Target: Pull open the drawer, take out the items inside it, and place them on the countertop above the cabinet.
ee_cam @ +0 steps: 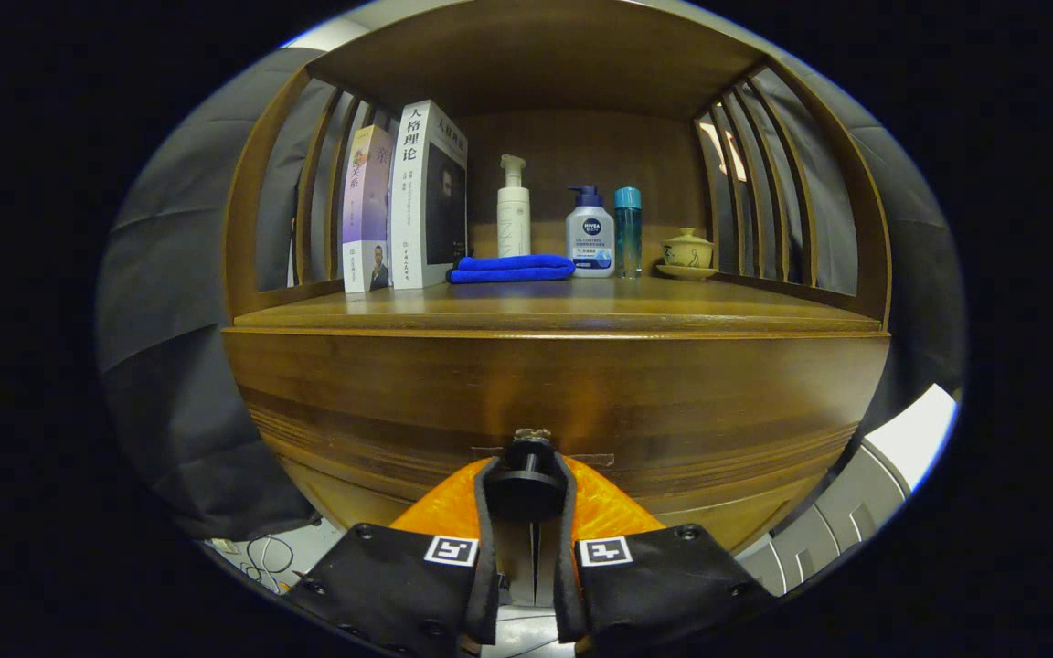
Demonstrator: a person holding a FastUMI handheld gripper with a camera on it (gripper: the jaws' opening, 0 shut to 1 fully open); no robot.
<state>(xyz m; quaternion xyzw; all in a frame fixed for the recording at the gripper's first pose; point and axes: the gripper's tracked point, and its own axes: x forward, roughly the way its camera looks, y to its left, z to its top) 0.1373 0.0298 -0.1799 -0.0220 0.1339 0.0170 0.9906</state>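
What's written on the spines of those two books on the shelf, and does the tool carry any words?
"人格理论": spine of the white book.
"关系": end of the title on the purple book; the characters above it are blurred.
Smaller print on both spines: too small to read.
Tool, shut on the drawer knob: square black-and-white markers, no words.

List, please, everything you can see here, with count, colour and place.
books: two, white and lilac, upright at the countertop's left
cloth: one, blue, folded, beside the books
pump bottles: two, white, behind the cloth
slim bottle: one, teal, beside the pump bottles
lidded cup: one, cream, on a saucer, far right
countertop: one, brown wood
drawer front: one, brown wood, below the countertop
knob: one, black, on the drawer
tool: one, fingers closed on the knob
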